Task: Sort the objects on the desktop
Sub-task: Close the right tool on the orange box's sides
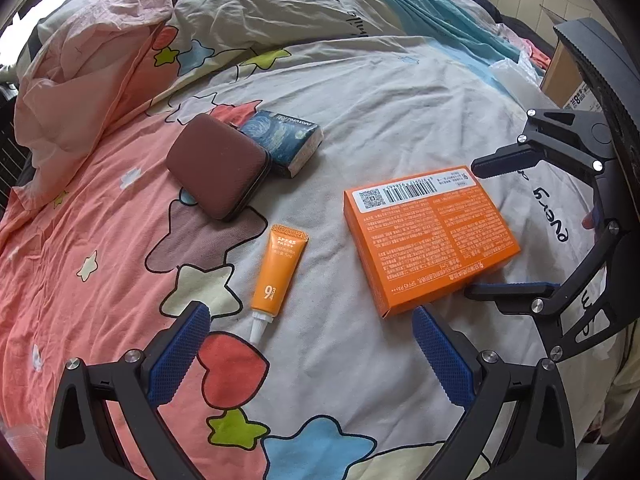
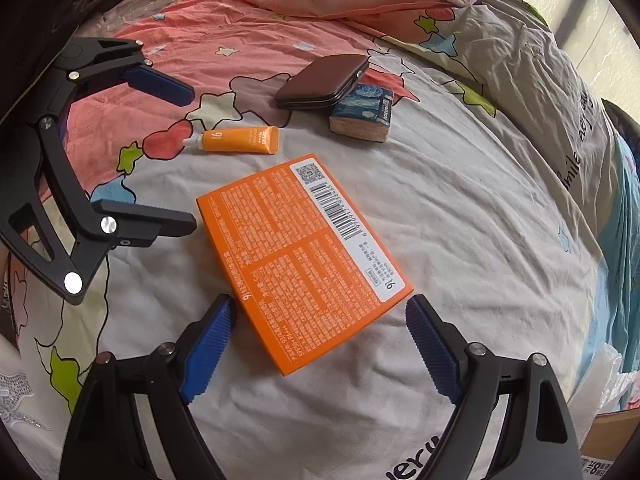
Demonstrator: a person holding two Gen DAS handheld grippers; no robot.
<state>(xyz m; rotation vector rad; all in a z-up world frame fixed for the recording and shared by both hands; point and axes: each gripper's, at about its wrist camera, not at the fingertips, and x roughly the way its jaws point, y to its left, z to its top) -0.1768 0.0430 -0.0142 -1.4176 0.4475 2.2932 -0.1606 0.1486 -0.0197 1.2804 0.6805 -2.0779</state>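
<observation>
An orange box (image 1: pixel 430 240) (image 2: pixel 306 258) lies flat on the bed cover, label side up. Left of it lies a small orange sunscreen tube (image 1: pixel 278 270) (image 2: pixel 240 140). Farther back, a brown zip case (image 1: pixel 218 166) (image 2: pixel 322 82) rests partly on a dark blue tissue pack (image 1: pixel 286 140) (image 2: pixel 366 114). My left gripper (image 1: pixel 312 334) (image 2: pixel 192 156) is open just short of the tube's cap, holding nothing. My right gripper (image 2: pixel 320 328) (image 1: pixel 476 232) is open with its fingers flanking the near end of the orange box, not touching it.
The surface is a rumpled patterned duvet (image 1: pixel 380 88) with stars and hearts. A pink sheet (image 1: pixel 80 92) is bunched at the back left. A cardboard box (image 1: pixel 568 76) and plastic wrap (image 1: pixel 516 70) sit at the right bed edge.
</observation>
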